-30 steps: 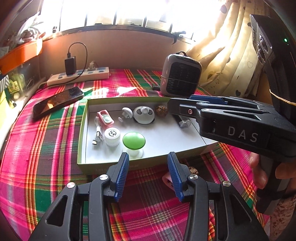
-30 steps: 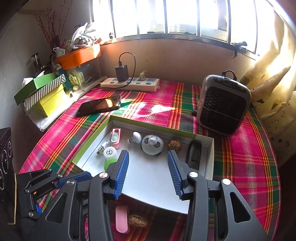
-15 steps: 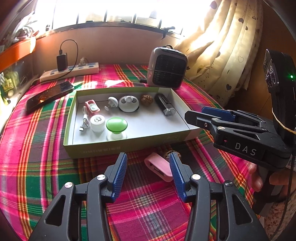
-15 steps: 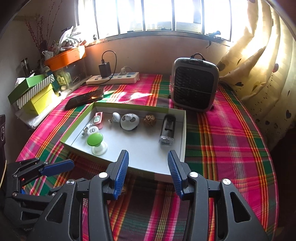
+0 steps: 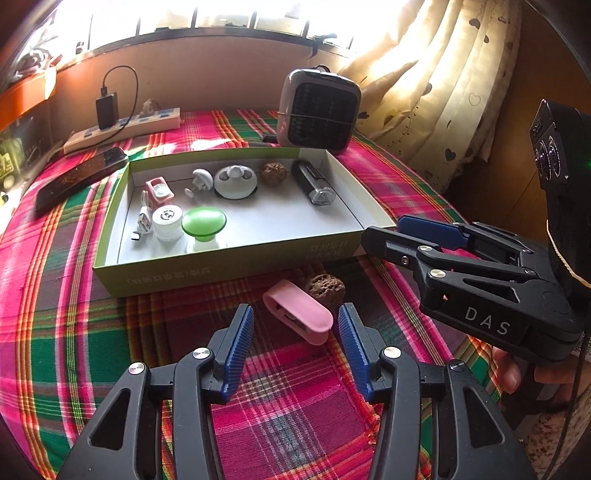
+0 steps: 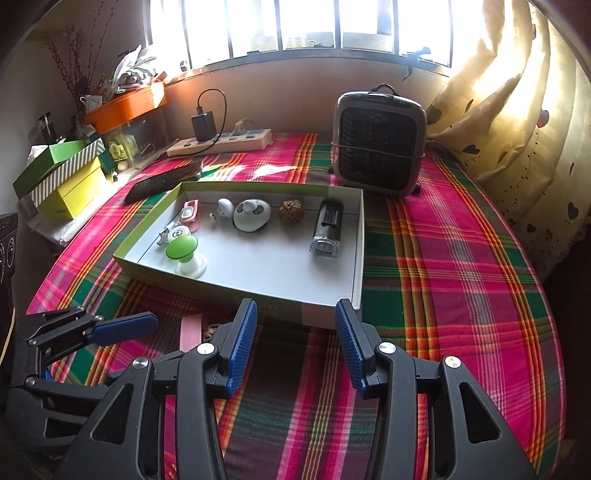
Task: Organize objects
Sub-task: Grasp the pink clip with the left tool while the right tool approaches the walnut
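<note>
The left gripper [image 5: 295, 332] stood wide and empty just short of the pink case [image 5: 297, 311], which lay on the plaid cloth beside a brown nut [image 5: 325, 289], near the box [image 5: 236, 266]. The right gripper [image 6: 295, 332], also wide and empty, hung over the box's near wall. The pick-up seemed in hand; next the left pads needed to straddle the case.

Strong daylight pours through the window [image 6: 295, 26] at twelve o'clock and blows it out to white glare in both views. The curtain [image 6: 517, 110] at two o'clock glows yellow, backlit. Sun patches fall on the plaid cloth [image 6: 461, 258] near the centre, while the nearer part lies in soft shadow. Fisheye bending curves straight lines, and the corners go black. Focus stays fairly sharp throughout.
</note>
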Available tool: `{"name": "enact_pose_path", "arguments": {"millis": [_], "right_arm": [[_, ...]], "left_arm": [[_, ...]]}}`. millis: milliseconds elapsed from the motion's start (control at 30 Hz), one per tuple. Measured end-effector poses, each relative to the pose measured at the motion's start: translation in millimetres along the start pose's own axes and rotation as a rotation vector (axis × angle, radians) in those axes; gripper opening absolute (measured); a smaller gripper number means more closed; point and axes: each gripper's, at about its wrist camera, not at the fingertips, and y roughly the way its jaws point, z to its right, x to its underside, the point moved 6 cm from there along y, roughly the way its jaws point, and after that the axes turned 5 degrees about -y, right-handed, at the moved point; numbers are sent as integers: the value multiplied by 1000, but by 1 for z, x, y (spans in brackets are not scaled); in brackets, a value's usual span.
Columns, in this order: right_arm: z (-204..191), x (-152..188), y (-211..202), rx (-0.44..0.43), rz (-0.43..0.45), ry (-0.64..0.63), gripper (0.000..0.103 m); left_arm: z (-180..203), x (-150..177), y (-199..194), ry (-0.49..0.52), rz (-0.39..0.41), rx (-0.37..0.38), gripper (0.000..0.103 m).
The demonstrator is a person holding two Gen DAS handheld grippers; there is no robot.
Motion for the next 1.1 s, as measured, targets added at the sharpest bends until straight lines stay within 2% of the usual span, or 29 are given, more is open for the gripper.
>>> {"name": "enact_pose_path", "arguments": {"millis": [300,967,1100], "right_arm": [[2,8,4,-16,-20,20,46],[-10,14,2,-50,-21,12,46],[-12,14,2,-54,-23,11,46]], "left_arm": [[2,7,13,20,-42,-16,47],[-24,4,12,-11,-31,-84,47],[-21,1,16,18,-38,-93,47]]}}
